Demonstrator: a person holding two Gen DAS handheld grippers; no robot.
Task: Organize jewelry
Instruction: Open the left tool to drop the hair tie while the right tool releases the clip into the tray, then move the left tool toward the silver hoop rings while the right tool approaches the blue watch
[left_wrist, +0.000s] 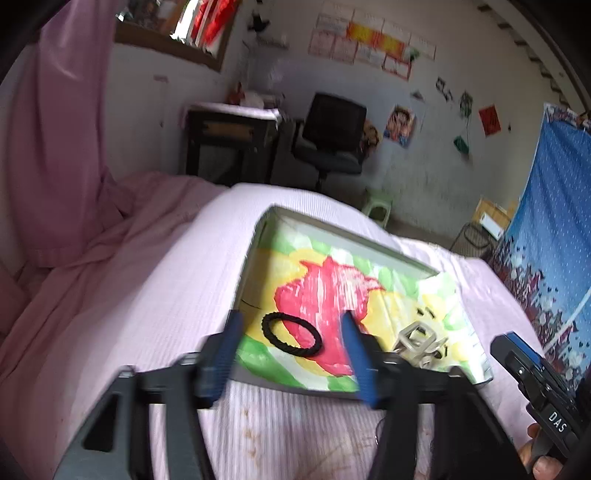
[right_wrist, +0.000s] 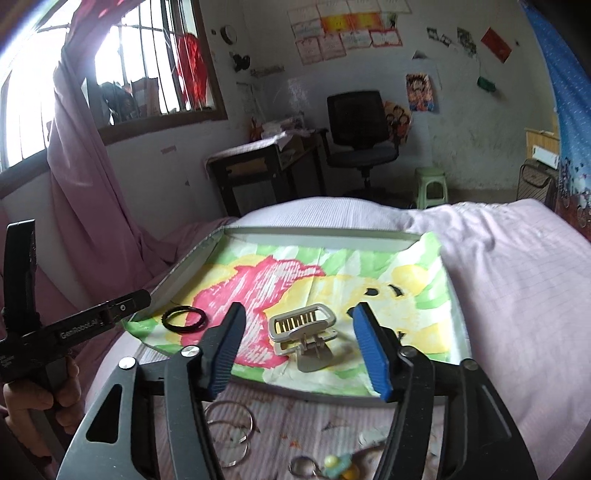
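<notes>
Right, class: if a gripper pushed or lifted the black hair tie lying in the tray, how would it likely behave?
The black hair tie is a thin braided loop, so probably floppy and light. Lying flat on the tray's painted cloth, it would likely slide or bunch, not roll.

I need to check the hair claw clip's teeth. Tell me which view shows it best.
The right wrist view: the hair claw clip lies whole and sharp on the painted tray lining, teeth visible. In the left wrist view the clip is blurred and partly hidden behind the left gripper.
</notes>
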